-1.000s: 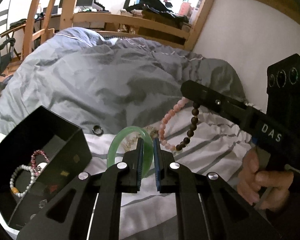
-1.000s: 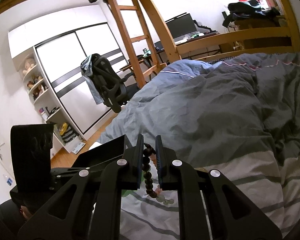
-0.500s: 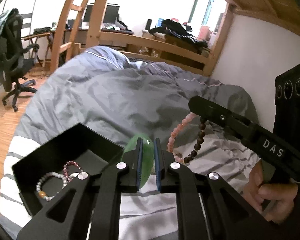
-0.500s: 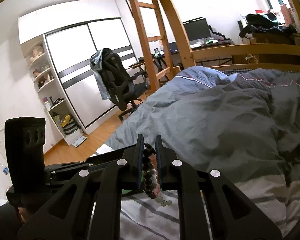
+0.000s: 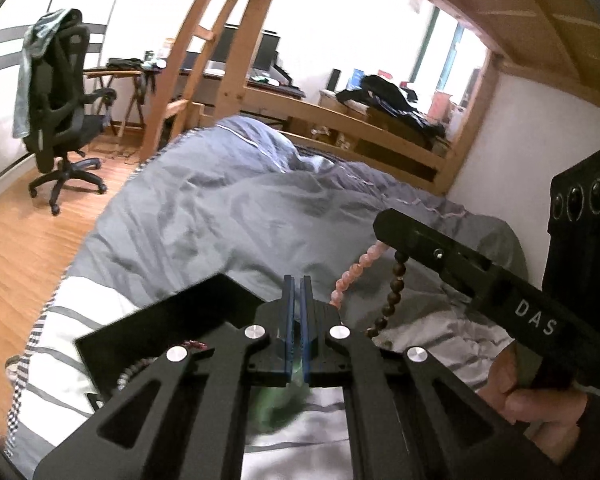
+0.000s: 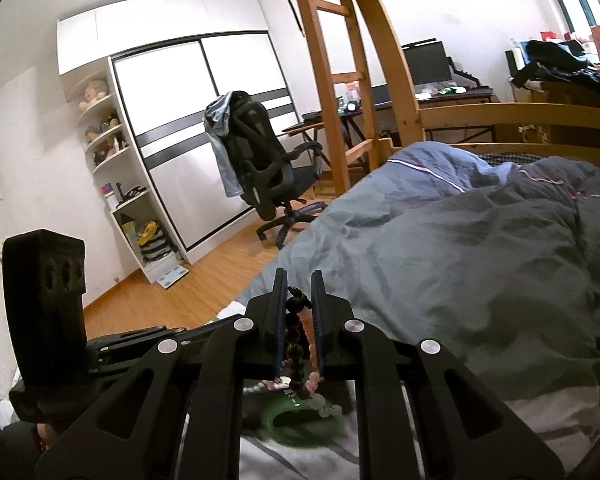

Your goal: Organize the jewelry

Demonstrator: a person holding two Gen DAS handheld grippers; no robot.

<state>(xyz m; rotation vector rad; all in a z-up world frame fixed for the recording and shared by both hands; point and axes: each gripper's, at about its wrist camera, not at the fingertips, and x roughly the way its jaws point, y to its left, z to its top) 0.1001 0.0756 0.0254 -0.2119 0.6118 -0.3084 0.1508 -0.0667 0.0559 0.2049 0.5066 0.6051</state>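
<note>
In the left wrist view an office chair (image 5: 56,120) stands on the wood floor at about 10 o'clock. At 7 o'clock a black box (image 5: 156,328) sits on the striped sheet (image 5: 76,312), and bits of a white bead bracelet (image 5: 134,368) and a dark red one (image 5: 194,345) show inside it behind the tool's arm. The left gripper (image 5: 296,292) fills the bottom centre, its blue-edged fingers nearly together and clamped on a green bangle (image 5: 278,404), which hangs blurred below them at 6 o'clock. A grey duvet (image 5: 228,216) covers the bed beyond. At 3 o'clock the right gripper (image 5: 384,226) reaches in from the right; the white letters "DAS" (image 5: 536,318) read along its body. A pink bead bracelet (image 5: 354,272) and a dark bead bracelet (image 5: 394,292) hang from its tip above the sheet, just right of the box. The right hand (image 5: 536,392) grips the handle at 4 o'clock.

In the right wrist view the left tool's camera block stands at 8 o'clock. The right tool's fingers are pinched on the dark beads (image 6: 296,332), with the pink beads beside them. The bangle (image 6: 296,420) is blurred at 6 o'clock.
</note>
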